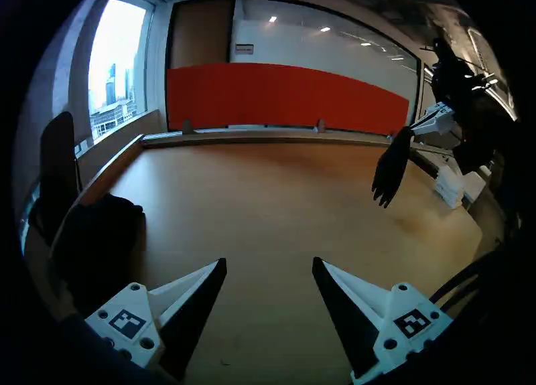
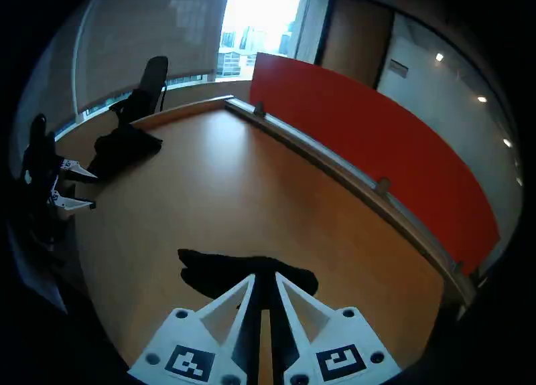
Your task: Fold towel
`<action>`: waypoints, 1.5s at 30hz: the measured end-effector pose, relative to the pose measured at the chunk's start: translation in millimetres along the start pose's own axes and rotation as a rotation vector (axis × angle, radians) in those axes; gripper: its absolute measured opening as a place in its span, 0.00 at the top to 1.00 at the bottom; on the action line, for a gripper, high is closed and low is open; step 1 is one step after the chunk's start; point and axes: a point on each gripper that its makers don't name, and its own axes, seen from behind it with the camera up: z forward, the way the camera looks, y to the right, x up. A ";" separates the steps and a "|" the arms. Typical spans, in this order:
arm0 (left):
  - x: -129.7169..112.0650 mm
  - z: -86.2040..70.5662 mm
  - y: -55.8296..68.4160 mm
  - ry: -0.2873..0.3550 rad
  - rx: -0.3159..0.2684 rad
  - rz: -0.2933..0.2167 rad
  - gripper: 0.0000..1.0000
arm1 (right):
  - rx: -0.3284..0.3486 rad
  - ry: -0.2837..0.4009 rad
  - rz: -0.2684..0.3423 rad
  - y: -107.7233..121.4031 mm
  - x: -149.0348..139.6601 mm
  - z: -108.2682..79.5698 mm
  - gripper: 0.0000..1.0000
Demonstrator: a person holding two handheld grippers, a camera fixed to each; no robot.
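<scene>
Wooden worktop (image 1: 268, 184) runs out to a long red partition (image 1: 288, 97), with a bright window (image 1: 117, 70) at the far left corner. My left tool (image 1: 268, 261) sits low over the bare wood with its 2 fingers spread wide and nothing between them. The dark towel (image 1: 390, 169) is well apart from it, off to the right. There it hangs limp from the fingertips of my right tool (image 1: 410, 129) and appears to hang clear of the wood. In the right gripper view the same towel (image 2: 221, 271) spreads as a dark, ragged shape right at the tips. The right tool (image 2: 265, 276) has its 2 fingers drawn almost together, clenched on the cloth. Farther off in that view the left tool (image 2: 94, 191) shows at the left edge, near a dark heap (image 2: 124, 147) lying on the worktop beside a black chair (image 2: 151, 80). I cannot tell what the heap is. Pale stacked items (image 1: 452, 184) sit at the worktop's right edge, too small to identify.
</scene>
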 end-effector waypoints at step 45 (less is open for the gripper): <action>6.9 14.6 23.5 -0.050 0.123 -0.022 0.05 | -0.137 -0.232 0.078 240.4 -149.7 -84.5 0.94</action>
